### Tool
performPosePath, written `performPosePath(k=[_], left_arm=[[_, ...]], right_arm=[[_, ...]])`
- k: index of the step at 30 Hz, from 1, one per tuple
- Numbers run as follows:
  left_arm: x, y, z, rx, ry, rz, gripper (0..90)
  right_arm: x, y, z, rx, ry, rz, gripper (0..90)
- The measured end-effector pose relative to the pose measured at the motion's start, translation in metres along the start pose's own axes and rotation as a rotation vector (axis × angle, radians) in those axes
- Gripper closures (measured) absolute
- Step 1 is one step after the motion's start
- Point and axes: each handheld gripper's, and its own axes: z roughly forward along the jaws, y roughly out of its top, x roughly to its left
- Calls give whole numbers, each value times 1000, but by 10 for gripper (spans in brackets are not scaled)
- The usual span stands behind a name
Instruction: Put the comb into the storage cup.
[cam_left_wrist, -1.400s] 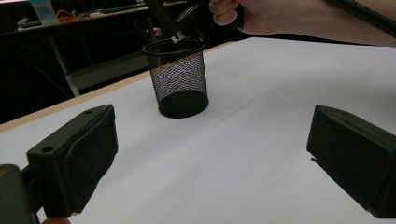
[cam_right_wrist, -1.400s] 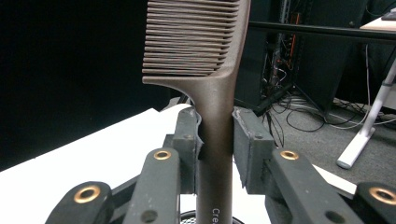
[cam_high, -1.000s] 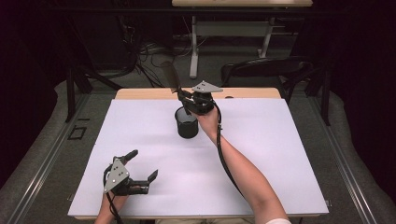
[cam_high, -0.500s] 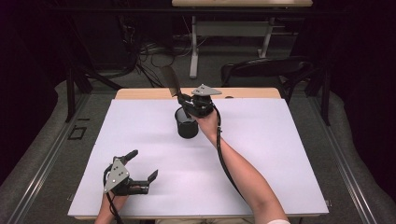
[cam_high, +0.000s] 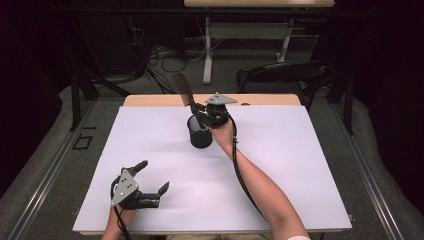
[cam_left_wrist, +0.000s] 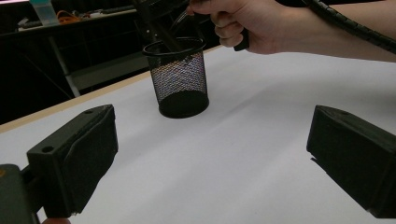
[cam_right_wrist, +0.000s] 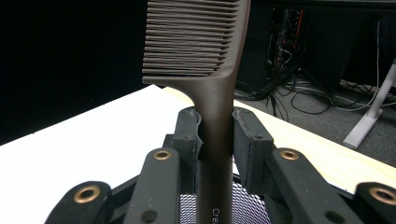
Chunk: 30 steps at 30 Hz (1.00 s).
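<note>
In the high view, the right tool (cam_high: 200, 109) clamps a brown comb (cam_high: 182, 89) above the black mesh cup (cam_high: 200, 133), which stands on the white surface (cam_high: 300, 165) near its far edge. The comb tilts, teeth end uppermost. The left tool (cam_high: 152, 176) rests near the front edge, jaws apart and empty.

In the left gripper view, the cup (cam_left_wrist: 180, 79) stands upright ahead, the comb handle reaching into it.

In the right gripper view, the pads (cam_right_wrist: 187, 135) press the comb's handle (cam_right_wrist: 215, 135) from both sides, directly over the cup.
</note>
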Motion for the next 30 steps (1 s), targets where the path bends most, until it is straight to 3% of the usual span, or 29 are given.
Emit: performPosePath(k=[30], left_arm=[[0,0,0,0,1,4,21]], right_arm=[[-1,-12,-1,33,1,4,725]])
